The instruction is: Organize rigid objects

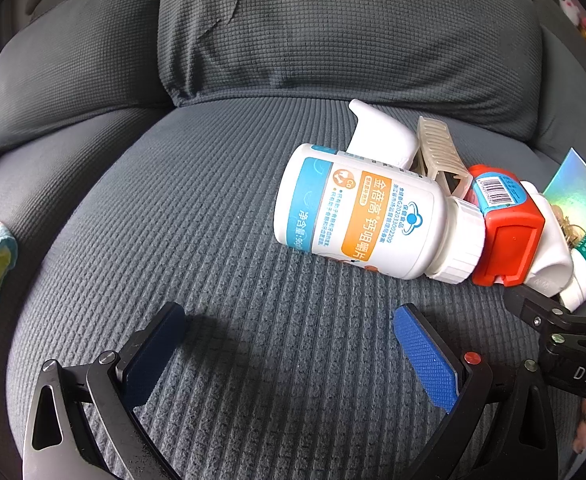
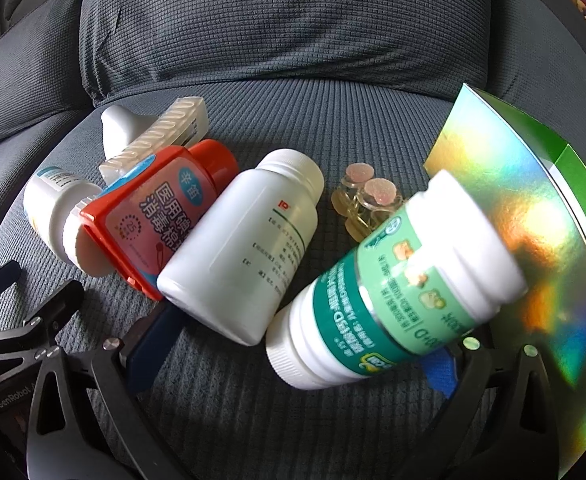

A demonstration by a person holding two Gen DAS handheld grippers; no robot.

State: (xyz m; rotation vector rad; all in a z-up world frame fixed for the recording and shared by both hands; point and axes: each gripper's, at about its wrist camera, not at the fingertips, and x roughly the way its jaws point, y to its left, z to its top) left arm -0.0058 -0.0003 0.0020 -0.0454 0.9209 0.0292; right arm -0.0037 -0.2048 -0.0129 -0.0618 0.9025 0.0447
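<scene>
We see our left claw [image 1: 289,352] spread wide and empty above the grey sofa seat cushion [image 1: 173,240]. Our right claw [image 2: 293,356] has its fingers apart around the green-labelled bottle [image 2: 389,292], which tilts between them; whether the pads press it we cannot tell. The clutter lies toward the cushion's right side: an orange-labelled white bottle [image 1: 365,212] on its side, its cap touching a red box [image 1: 509,236], a plain white bottle [image 2: 245,256] beside that, and a shiny green carton [image 2: 533,240] by the right edge.
</scene>
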